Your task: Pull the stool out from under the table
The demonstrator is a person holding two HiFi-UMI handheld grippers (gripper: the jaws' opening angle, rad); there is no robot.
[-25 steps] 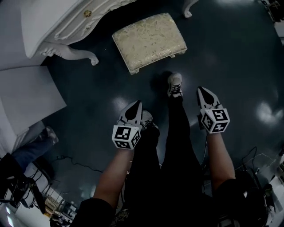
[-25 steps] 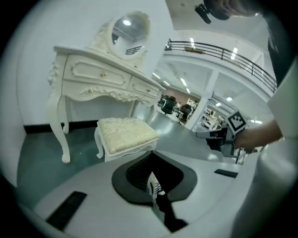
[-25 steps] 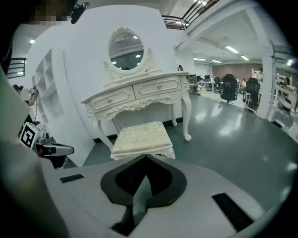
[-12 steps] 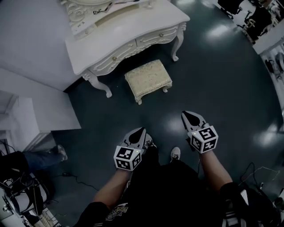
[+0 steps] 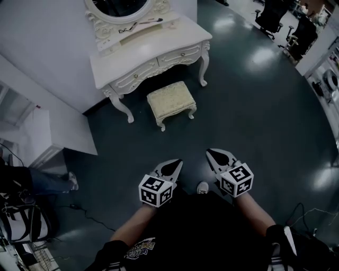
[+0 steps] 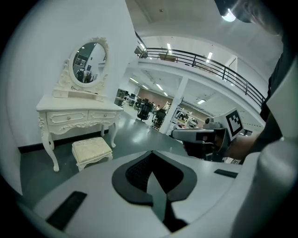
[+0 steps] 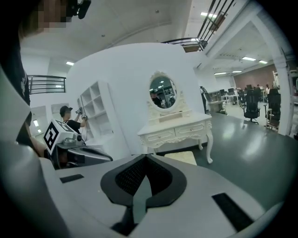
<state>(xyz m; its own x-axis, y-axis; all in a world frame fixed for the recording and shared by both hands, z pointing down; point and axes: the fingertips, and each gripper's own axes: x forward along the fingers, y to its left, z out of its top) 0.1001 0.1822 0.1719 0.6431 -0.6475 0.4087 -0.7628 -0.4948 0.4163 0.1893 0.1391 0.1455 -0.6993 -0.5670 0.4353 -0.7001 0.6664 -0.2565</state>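
Observation:
The cream upholstered stool (image 5: 170, 101) stands on the dark floor just in front of the white dressing table (image 5: 150, 50), out from beneath it; it also shows as the stool (image 6: 91, 149) in the left gripper view and as a pale strip of stool (image 7: 180, 157) in the right gripper view. My left gripper (image 5: 176, 163) and right gripper (image 5: 211, 154) hang side by side well short of the stool, close to my body. Both are shut with nothing between their jaws.
An oval mirror (image 5: 119, 7) tops the table against the white wall. White shelving (image 5: 32, 135) stands at the left. A seated person's legs (image 5: 45, 182) and cables lie at the lower left. Office chairs (image 5: 273, 17) stand at the far right.
Both grippers have risen and drawn back from the stool. The view has pulled up and away, so the stool looks smaller and the whole table and mirror now show.

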